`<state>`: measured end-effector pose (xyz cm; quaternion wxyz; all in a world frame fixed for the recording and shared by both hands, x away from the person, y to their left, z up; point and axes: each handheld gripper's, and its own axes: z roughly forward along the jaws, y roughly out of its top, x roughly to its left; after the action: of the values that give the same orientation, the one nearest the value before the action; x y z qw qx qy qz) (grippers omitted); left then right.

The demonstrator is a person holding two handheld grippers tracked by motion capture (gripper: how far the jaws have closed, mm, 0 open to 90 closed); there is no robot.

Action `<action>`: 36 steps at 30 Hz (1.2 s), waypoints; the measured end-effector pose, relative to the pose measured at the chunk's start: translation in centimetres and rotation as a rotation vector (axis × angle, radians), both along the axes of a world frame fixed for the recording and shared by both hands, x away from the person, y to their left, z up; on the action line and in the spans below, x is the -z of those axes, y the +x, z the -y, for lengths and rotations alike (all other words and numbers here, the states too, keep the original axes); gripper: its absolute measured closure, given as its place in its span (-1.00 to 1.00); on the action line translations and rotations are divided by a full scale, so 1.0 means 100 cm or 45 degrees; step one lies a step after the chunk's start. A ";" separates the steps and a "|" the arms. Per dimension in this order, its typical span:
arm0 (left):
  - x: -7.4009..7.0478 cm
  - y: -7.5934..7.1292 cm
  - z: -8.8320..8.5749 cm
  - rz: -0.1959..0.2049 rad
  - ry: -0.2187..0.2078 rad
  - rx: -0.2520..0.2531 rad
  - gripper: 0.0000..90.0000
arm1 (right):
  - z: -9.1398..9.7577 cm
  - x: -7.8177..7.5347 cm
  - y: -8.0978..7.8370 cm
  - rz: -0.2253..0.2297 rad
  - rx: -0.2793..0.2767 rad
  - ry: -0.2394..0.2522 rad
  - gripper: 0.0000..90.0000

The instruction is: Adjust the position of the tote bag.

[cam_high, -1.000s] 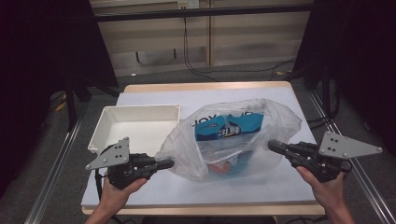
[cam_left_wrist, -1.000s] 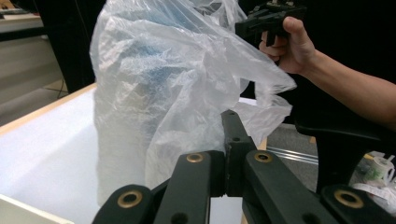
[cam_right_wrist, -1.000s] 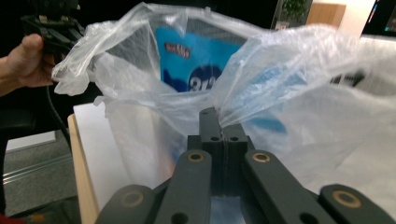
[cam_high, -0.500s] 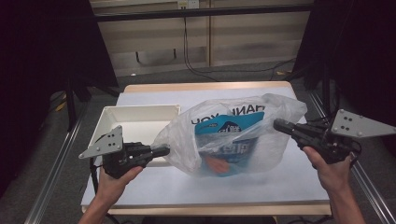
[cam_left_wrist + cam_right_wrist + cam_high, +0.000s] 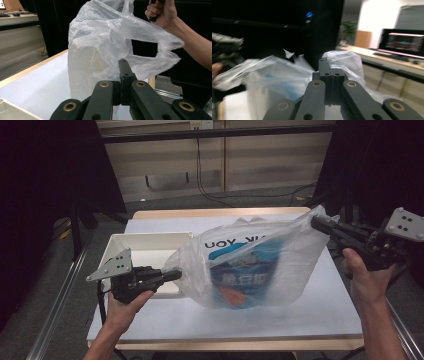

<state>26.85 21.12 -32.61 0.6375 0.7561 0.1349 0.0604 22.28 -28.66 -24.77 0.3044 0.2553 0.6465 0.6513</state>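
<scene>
Both tools have the clear plastic bag (image 5: 260, 265) pinched and stretched between them over the white tabletop (image 5: 320, 320). My left tool (image 5: 172, 275) is fully closed on the bag's film at its left end, low and just beside the white tray (image 5: 150, 240); in the left gripper view the jaws meet w/ crinkled film caught at the tip. My right tool (image 5: 320, 222) is also fully closed, on the opposite end of the bag, held high off the right side of the tabletop; the right gripper view is blurred but shows the jaws together w/ plastic bunched at the tips. The bag hangs at a slant, right end up, left end down, its belly sagging near or onto the tabletop. Inside sits a blue-and-white snack packet (image 5: 245, 275) w/ an orange patch, lying toward the low left part. My read: I'm mid-tip, lifting one end so the packet slides toward the other, prob. to empty it by the tray. Whether the mouth is on the left side I can't tell. Next move calls for keeping both grips firm, raising the right end more & aiming the low end over the tray w/o tearing the thin film.
</scene>
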 end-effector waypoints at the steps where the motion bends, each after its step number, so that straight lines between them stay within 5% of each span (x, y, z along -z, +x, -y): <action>1: 0.001 0.001 -0.001 -0.008 -0.001 -0.003 1.00 | 0.002 0.000 0.001 0.002 0.014 0.006 1.00; 5: 0.006 0.004 -0.007 -0.034 -0.005 -0.020 1.00 | 0.008 0.004 0.004 -0.037 0.103 -0.002 1.00; 13: 0.015 0.014 -0.013 -0.093 -0.011 -0.037 1.00 | 0.016 0.031 0.015 -0.177 0.156 -0.043 1.00; 36: 0.057 0.024 -0.008 -0.227 0.123 -0.019 1.00 | 0.032 0.086 0.013 -0.356 0.207 -0.065 1.00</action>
<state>29.24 21.92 -38.28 0.5854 0.7873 0.1936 0.0042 23.61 -31.90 -33.40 0.2697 0.3871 0.6761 0.5659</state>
